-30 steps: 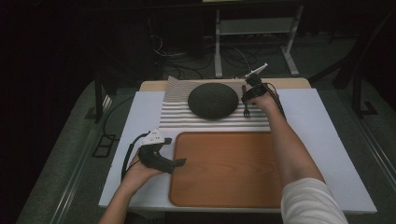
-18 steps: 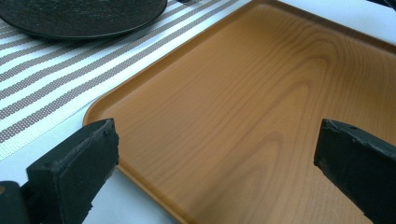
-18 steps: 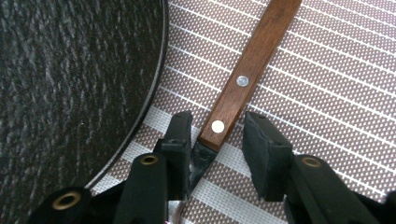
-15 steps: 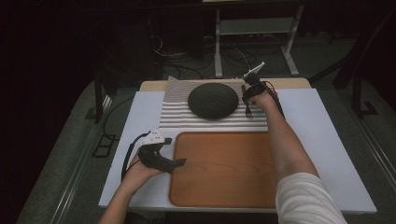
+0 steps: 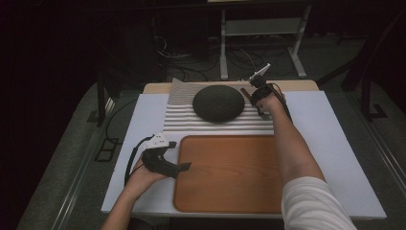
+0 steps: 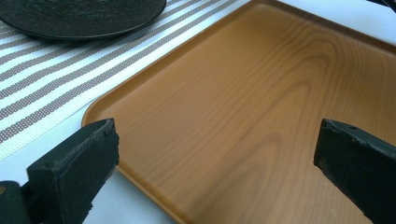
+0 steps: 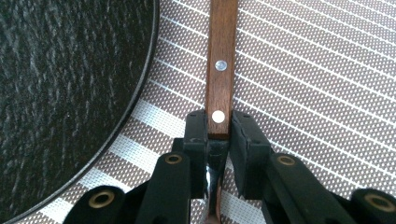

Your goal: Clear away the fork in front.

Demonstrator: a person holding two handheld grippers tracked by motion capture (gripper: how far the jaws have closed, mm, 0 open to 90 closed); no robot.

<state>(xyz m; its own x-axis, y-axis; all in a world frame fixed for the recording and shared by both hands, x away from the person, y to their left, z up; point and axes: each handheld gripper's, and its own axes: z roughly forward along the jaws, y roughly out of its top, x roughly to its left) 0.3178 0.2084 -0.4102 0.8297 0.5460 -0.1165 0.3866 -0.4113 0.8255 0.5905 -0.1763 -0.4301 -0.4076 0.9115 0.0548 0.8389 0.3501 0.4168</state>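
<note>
Little has shifted over the last second: the right gripper [image 5: 254, 92] stays at the far right of the striped placemat [image 5: 215, 125], just beside the black plate [image 5: 218, 103], its tilt only slightly altered. In the right gripper view its jaws are clamped on the end of a wooden-handled utensil [image 7: 220, 56], whose riveted handle lies flat on the mat alongside the plate's rim; the metal part runs back under the gripper and cannot be made out. The left gripper [image 5: 167, 165] has not moved, resting with jaws spread wide and empty at the near left corner of the wooden tray [image 5: 230, 177]. Judging by this stillness, the utensil is being set down beside the plate, with release likely next.
</note>
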